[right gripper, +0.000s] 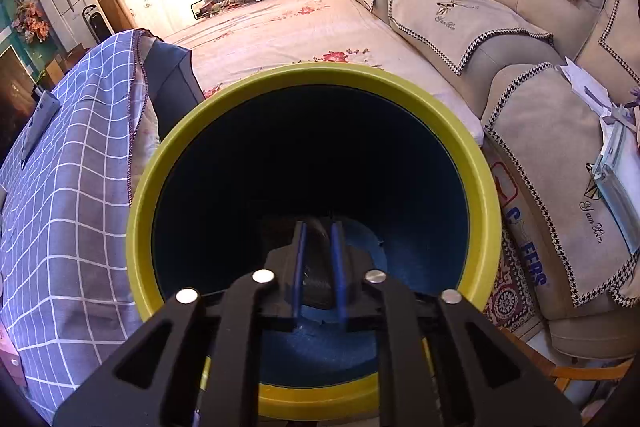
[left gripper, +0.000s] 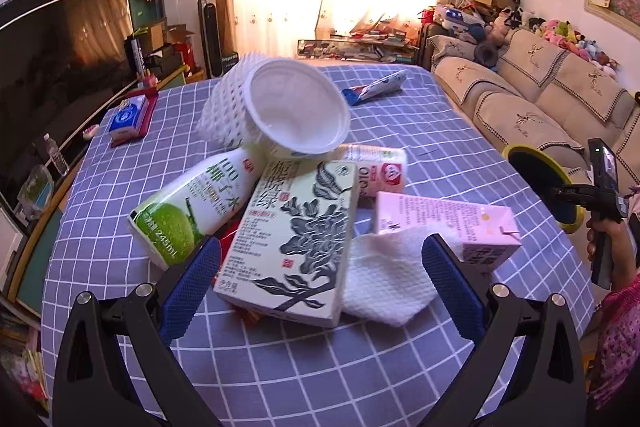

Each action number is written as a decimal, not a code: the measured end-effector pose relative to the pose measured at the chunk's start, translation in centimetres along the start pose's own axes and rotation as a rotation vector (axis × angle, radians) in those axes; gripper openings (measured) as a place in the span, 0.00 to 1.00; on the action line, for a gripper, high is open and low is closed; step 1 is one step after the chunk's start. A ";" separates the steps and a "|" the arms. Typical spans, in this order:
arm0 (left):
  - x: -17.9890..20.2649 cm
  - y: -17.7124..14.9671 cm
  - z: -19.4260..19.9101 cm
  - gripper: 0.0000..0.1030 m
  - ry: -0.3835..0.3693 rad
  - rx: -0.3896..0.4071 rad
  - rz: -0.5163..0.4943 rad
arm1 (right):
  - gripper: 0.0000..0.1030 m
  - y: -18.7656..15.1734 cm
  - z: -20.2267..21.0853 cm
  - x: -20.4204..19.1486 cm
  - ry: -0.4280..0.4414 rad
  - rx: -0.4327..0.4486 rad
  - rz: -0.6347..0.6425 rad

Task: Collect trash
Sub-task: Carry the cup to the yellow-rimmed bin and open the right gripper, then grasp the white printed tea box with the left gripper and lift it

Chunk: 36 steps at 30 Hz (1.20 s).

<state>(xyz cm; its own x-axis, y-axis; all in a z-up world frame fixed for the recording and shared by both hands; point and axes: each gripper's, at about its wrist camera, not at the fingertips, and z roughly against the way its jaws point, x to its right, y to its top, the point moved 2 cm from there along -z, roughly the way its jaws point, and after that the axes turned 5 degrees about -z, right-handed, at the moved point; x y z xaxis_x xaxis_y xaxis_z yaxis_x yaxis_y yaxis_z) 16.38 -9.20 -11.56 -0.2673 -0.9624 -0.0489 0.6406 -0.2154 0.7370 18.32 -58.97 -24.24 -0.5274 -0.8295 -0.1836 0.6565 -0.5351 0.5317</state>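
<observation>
A heap of trash lies on the checked tablecloth: a white plastic bowl on its side, a green coconut-water bottle, a tea carton, a pink carton, a small pink-and-white bottle and a white napkin. My left gripper is open, its blue pads either side of the tea carton and napkin without touching them. My right gripper points down into the yellow-rimmed bin. Its pads stand a narrow gap apart, with a dark crumpled piece loose between them.
A toothpaste tube and a blue tissue pack lie farther back on the table. The bin stands off the table's right edge, before a beige sofa. A hand holds the right gripper there. A TV stands at the left.
</observation>
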 end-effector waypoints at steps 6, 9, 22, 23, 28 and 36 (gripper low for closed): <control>-1.6 -0.5 -1.1 0.96 0.023 -0.021 -0.028 | 0.14 -0.1 0.8 -1.1 0.008 -0.001 0.010; -2.2 -0.7 -1.6 0.96 0.021 -0.037 -0.046 | 0.14 -0.2 1.1 -1.5 0.018 0.001 0.018; -3.6 -1.5 -5.4 0.81 -0.098 -0.121 -0.024 | 0.18 -0.3 2.5 -3.6 0.062 0.018 0.053; -3.7 -1.6 -5.6 0.74 -0.104 -0.126 -0.020 | 0.18 -0.3 2.5 -3.6 0.064 0.017 0.053; -3.7 -1.7 -5.0 0.73 -0.111 -0.104 -0.005 | 0.18 -0.4 2.9 -3.8 0.075 0.019 0.053; -2.6 -0.3 -0.2 0.72 -0.046 -0.015 -0.067 | 0.18 -0.3 3.9 -3.6 0.103 0.035 0.052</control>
<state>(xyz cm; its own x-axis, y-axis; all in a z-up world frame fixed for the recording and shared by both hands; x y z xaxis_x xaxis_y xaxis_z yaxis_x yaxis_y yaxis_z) 17.01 -6.72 -11.73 -0.3426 -0.9371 -0.0665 0.6306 -0.2819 0.7231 17.94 -55.17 -20.54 -0.4334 -0.8692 -0.2381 0.6617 -0.4863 0.5707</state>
